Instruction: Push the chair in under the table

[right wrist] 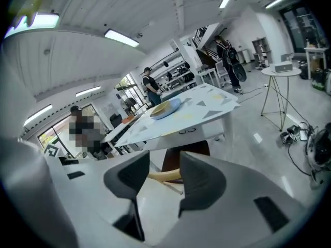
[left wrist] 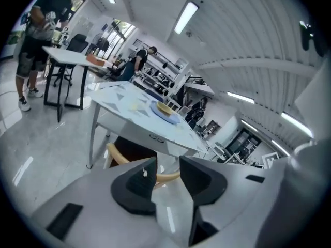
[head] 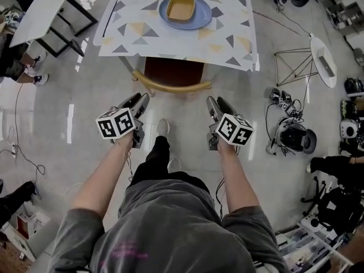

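Left gripper (head: 141, 98) and right gripper (head: 215, 102) were held short of the table (head: 239, 50), jaws apart, nothing gripped. The chair (head: 170, 87) was tucked under the table, its back at the edge; pushing was judged finished.

I'm looking down on a pale, glossy floor (head: 68, 124) that throws back streaks of the ceiling light. At the upper left of the head view stands a white side desk (head: 37, 10) on a black frame. Over at the right, a round white stand (head: 322, 61) sits on thin wire legs, with black cables and gear (head: 293, 135) strewn on the floor near it. In the left gripper view I make out long strip lights (left wrist: 186, 17) on a ribbed ceiling (left wrist: 248, 40), bright windows (left wrist: 121, 27) and shelving (left wrist: 170, 74) far back.
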